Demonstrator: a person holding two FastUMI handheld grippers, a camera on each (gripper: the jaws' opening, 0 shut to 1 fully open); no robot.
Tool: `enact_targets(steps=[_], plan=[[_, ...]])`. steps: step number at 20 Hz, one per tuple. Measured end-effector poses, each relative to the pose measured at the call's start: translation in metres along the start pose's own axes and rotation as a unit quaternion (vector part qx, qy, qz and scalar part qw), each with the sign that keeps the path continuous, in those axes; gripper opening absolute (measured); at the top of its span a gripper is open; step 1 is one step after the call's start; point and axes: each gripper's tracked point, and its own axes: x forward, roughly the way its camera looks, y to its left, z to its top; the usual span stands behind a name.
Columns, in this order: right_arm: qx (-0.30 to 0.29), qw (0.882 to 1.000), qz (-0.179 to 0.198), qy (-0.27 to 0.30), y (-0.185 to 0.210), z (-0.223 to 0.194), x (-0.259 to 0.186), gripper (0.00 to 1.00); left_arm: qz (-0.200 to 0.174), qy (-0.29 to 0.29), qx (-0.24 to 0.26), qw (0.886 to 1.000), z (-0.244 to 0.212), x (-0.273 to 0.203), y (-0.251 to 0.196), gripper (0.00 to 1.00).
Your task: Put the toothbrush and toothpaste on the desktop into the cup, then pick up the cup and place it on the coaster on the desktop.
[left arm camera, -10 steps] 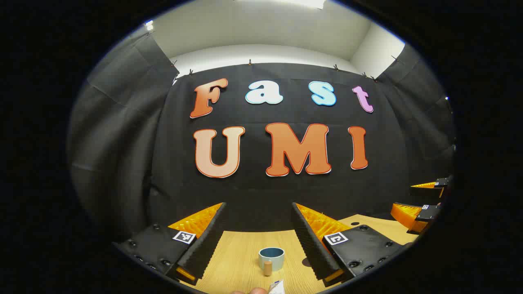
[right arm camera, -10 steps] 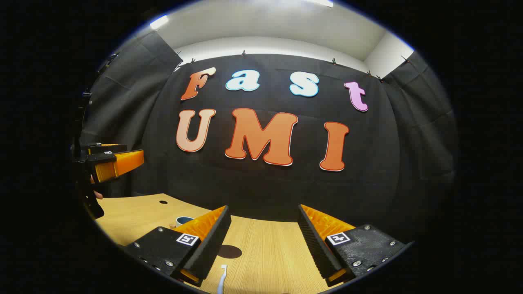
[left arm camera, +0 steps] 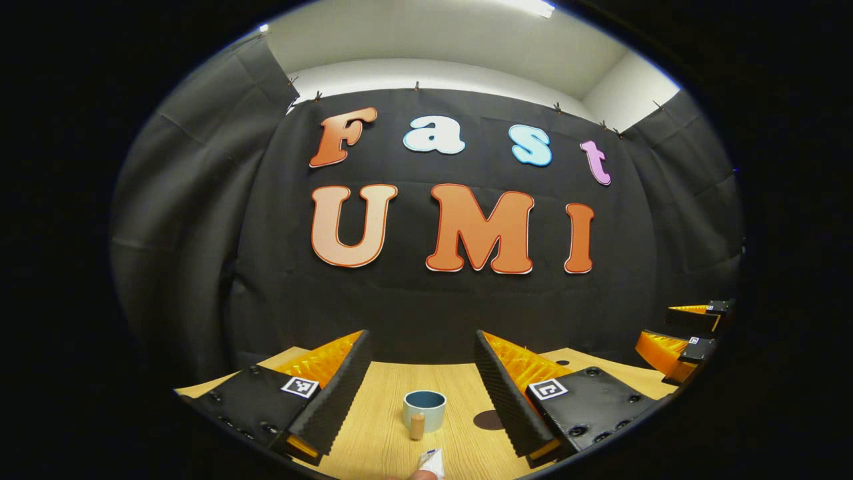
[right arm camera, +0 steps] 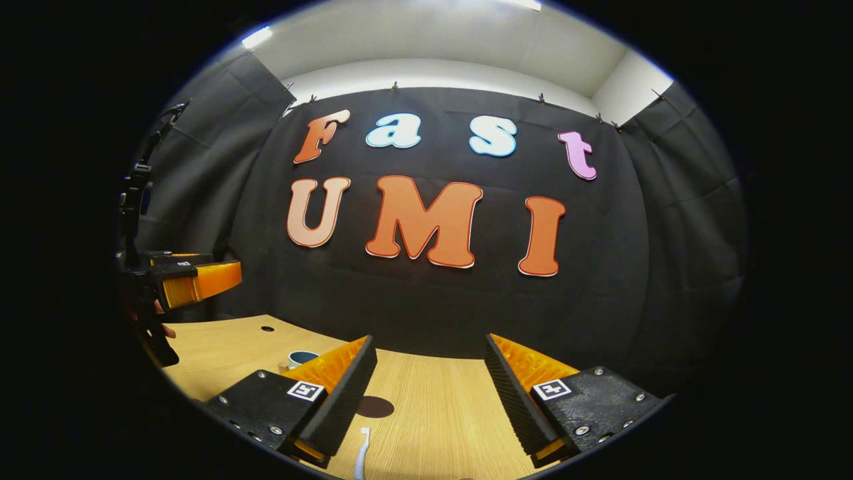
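In the left gripper view a pale blue cup (left arm camera: 424, 408) with a wooden handle stands on the wooden desktop (left arm camera: 380, 440), ahead of and between the fingers of my open left gripper (left arm camera: 421, 347). The toothpaste's end (left arm camera: 432, 463) peeks in at the bottom edge, below the cup. A dark round coaster (left arm camera: 488, 419) lies right of the cup, partly behind a finger. In the right gripper view my right gripper (right arm camera: 430, 347) stands open above the desktop. A white toothbrush (right arm camera: 362, 453) lies near its left finger, the coaster (right arm camera: 374, 407) just beyond. The cup (right arm camera: 300, 359) peeks out behind that finger.
The other gripper (left arm camera: 686, 330) hovers at the far right of the left gripper view. In the right gripper view the left gripper (right arm camera: 193, 280) hangs at the far left, held by a hand. A small hole (right arm camera: 266, 329) marks the desktop's back left.
The left gripper's view has tipped down a little: more desktop shows, and the cup and coaster sit slightly left and higher. The right gripper has barely moved.
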Motion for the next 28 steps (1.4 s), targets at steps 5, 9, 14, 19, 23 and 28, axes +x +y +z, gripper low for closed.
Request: enact_targets(steps=[5, 9, 14, 19, 23, 28], plan=[[-0.001, 1.0, 0.024, 0.006, 0.013, -0.005, -0.014, 0.98, -0.005, 0.015, 0.016, 1.0, -0.008, 0.0, -0.01, 0.95], [0.006, 0.998, 0.051, 0.031, 0.024, -0.014, -0.011, 0.98, -0.016, 0.053, 0.028, 0.998, -0.023, 0.006, -0.017, 0.95], [0.021, 0.992, 0.084, 0.096, 0.029, -0.033, -0.009, 0.98, -0.033, 0.131, 0.04, 0.99, -0.047, 0.019, -0.022, 0.96], [0.027, 0.982, 0.104, 0.158, 0.028, -0.057, -0.004, 0.98, -0.064, 0.251, 0.044, 0.965, -0.097, 0.026, -0.03, 0.98], [0.014, 0.969, 0.127, 0.21, 0.036, -0.081, -0.006, 0.98, -0.081, 0.331, 0.029, 0.94, -0.117, 0.027, -0.033, 0.99], [0.028, 0.943, 0.156, 0.292, 0.047, -0.108, -0.007, 0.96, -0.097, 0.413, 0.029, 0.905, -0.115, 0.031, -0.032, 0.99]])
